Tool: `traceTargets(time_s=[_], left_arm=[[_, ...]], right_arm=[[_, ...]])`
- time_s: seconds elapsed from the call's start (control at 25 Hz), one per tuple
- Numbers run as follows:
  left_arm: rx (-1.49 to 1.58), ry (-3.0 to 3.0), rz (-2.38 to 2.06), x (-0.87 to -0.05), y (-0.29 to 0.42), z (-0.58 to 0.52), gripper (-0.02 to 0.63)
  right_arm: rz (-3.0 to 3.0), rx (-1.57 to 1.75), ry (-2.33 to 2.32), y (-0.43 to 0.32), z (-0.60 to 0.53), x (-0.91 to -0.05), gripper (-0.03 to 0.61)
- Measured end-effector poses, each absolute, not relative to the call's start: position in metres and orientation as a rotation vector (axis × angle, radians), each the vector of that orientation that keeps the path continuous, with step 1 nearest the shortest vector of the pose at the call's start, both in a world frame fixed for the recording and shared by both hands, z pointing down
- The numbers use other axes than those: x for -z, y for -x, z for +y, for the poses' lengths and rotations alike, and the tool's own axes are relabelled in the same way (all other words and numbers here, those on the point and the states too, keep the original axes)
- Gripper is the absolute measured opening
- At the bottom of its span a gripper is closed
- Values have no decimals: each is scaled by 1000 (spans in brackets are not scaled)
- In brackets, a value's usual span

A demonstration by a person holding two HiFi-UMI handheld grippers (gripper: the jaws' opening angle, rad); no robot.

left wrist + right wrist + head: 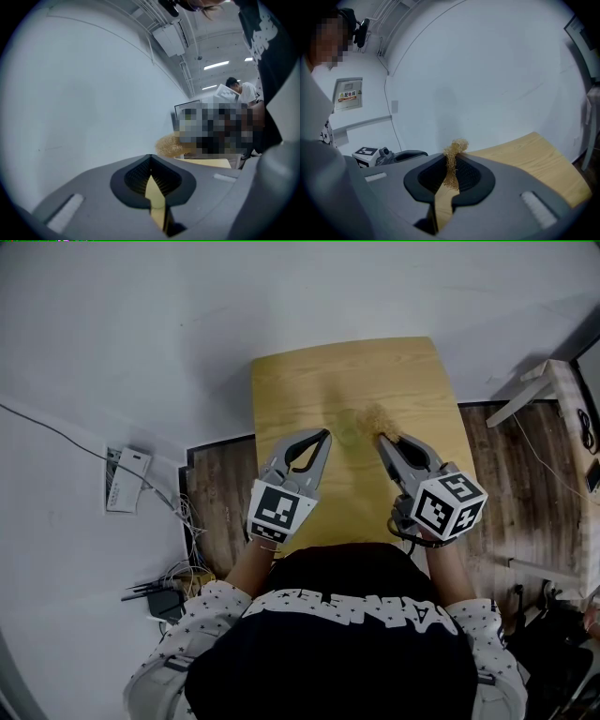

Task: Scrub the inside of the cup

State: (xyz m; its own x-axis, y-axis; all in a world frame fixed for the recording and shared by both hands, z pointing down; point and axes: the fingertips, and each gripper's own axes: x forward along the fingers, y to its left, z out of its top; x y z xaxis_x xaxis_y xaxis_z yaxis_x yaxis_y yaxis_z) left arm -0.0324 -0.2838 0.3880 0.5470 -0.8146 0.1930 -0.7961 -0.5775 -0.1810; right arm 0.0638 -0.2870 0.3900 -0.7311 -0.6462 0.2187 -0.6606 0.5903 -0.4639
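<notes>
On the small wooden table [281, 381] stands a pale, see-through cup [349, 427], faint and blurred in the head view. My left gripper [325, 434] points at its left side, jaws shut with nothing between them [150, 159]. My right gripper [380, 438] comes in from the cup's right and is shut on a tan fibrous scrub pad [452, 161]. The pad's tuft [377, 416] sticks out past the fingertips, right beside the cup's rim. The same pad [168, 144] shows in the left gripper view. The cup does not show in either gripper view.
The table sits against a white wall [141, 334]. A white box with cables [127, 479] lies on the floor at the left. A pale wooden frame [553, 390] stands at the right. Wooden flooring [220, 488] flanks the table on both sides.
</notes>
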Motion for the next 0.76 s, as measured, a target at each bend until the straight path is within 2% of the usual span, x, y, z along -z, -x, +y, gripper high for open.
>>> traceTargets(time_s=[0.76], left_arm=[[336,2723,1357,-380,34,-280,0]], right_arm=[[-2756,-814,-1184,-61,-283,-389,54]])
